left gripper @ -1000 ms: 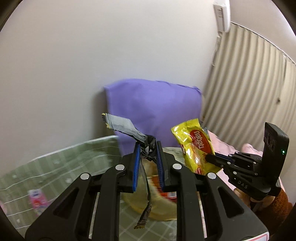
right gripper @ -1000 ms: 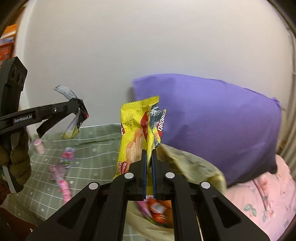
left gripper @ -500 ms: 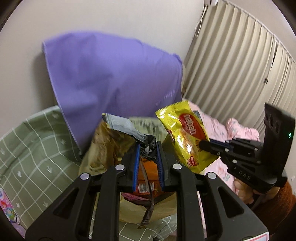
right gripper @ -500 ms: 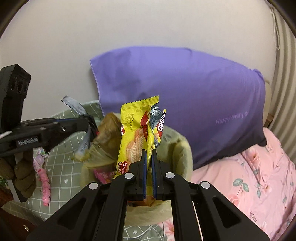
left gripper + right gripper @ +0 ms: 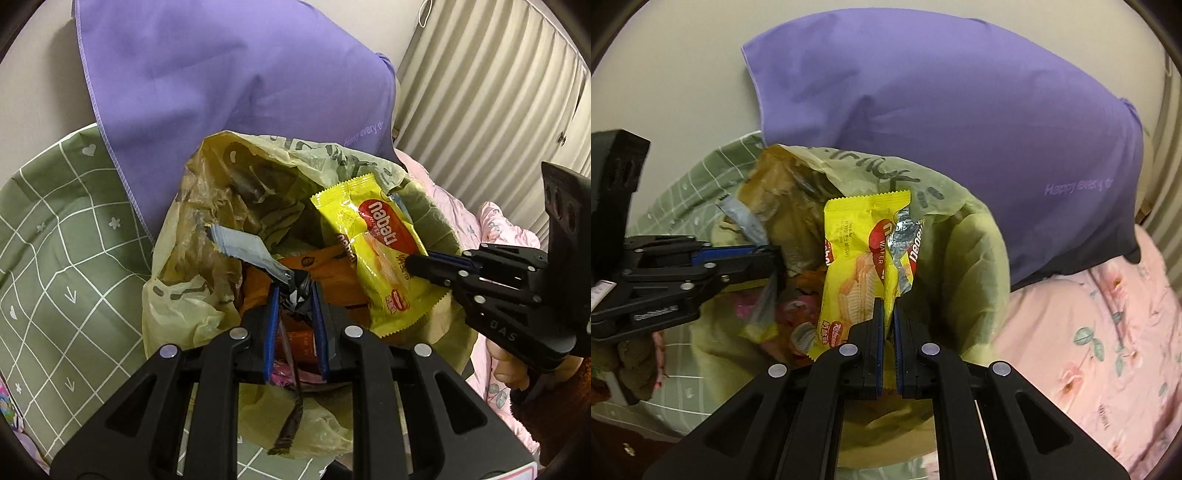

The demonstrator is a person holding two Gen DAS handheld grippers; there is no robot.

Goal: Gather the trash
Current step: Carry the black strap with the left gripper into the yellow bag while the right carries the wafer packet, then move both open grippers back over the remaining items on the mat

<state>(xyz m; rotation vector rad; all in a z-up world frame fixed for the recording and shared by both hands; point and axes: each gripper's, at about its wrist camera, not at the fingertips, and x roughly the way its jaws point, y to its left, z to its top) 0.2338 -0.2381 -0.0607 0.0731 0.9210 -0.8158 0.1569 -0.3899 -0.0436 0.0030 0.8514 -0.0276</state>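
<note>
A yellow-green plastic trash bag (image 5: 184, 314) (image 5: 975, 251) stands open on the bed, holding orange and pink wrappers. My left gripper (image 5: 294, 295) (image 5: 775, 254) is shut on a crumpled silver and black wrapper (image 5: 243, 247) (image 5: 742, 218), held just above the bag's mouth; a dark strip of it hangs down between the fingers. My right gripper (image 5: 889, 306) (image 5: 410, 264) is shut on a yellow wafer wrapper (image 5: 864, 266) (image 5: 380, 251), which hangs over the right side of the bag's opening.
A purple pillow (image 5: 221, 81) (image 5: 960, 122) leans on the wall right behind the bag. Green checked bedding (image 5: 55, 240) lies to the left, pink flowered bedding (image 5: 1089, 332) to the right. Pleated curtains (image 5: 498, 92) hang at the far right. A hand (image 5: 506, 362) holds the right gripper.
Both grippers have come down and tilted toward the bag, each still holding its wrapper. The bag's open mouth has moved from low in view to directly under both wrappers.
</note>
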